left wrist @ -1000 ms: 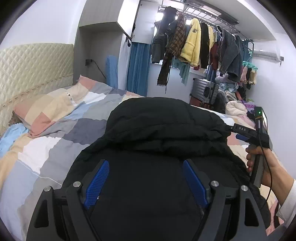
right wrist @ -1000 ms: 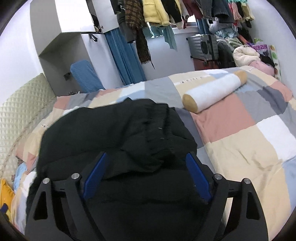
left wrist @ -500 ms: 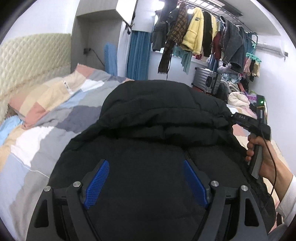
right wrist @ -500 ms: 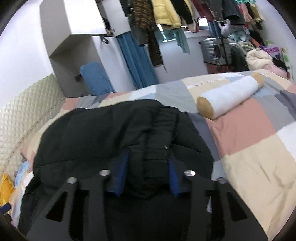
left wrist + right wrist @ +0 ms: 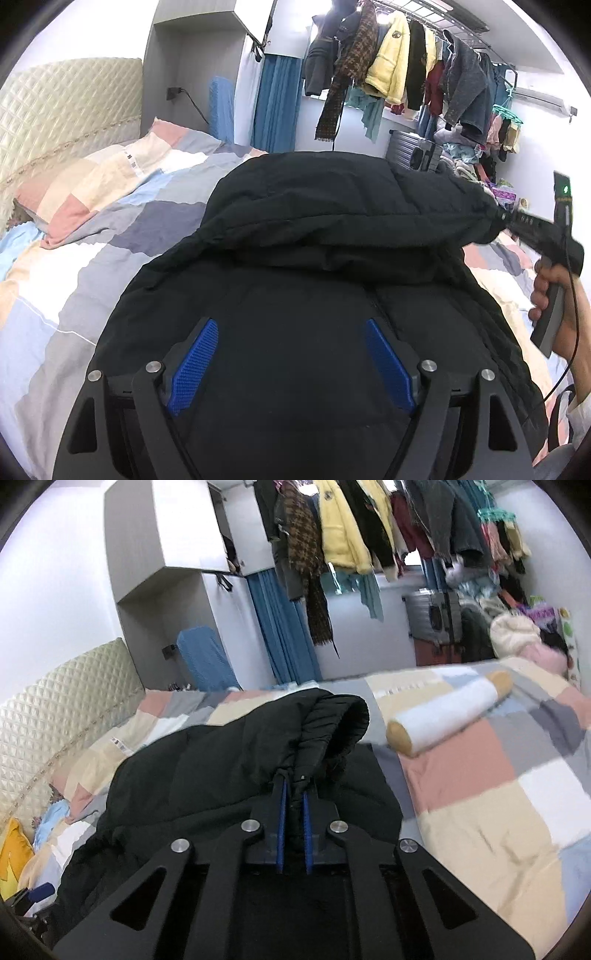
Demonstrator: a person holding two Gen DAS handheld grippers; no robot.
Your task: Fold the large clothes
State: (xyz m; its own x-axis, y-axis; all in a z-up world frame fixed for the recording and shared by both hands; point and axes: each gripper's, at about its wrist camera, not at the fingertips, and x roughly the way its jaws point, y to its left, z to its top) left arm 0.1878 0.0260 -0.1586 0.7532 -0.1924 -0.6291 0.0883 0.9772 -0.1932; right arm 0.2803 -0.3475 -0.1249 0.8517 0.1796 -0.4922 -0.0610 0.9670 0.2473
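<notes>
While my left gripper [image 5: 290, 363] hovers spread wide over the black jacket [image 5: 314, 258] on the bed [image 5: 74, 266], my right gripper [image 5: 293, 794] pinches its hood edge.

A matt black quilted cloth is seen in the jacket [image 5: 332, 229], with stitched puffed channels along its hood rim [image 5: 332, 720]. The left gripper [image 5: 291, 354] is made of matt black plastic with bright metal pins, and its pads [image 5: 194, 363] are faced in blue, finely ribbed material. The same blue facing is shown on the right gripper [image 5: 293, 812]. The bedcover [image 5: 491, 794] is a soft, matt patchwork cloth. The headboard [image 5: 62, 107] is covered in cream diamond-quilted padding with a slight sheen.
</notes>
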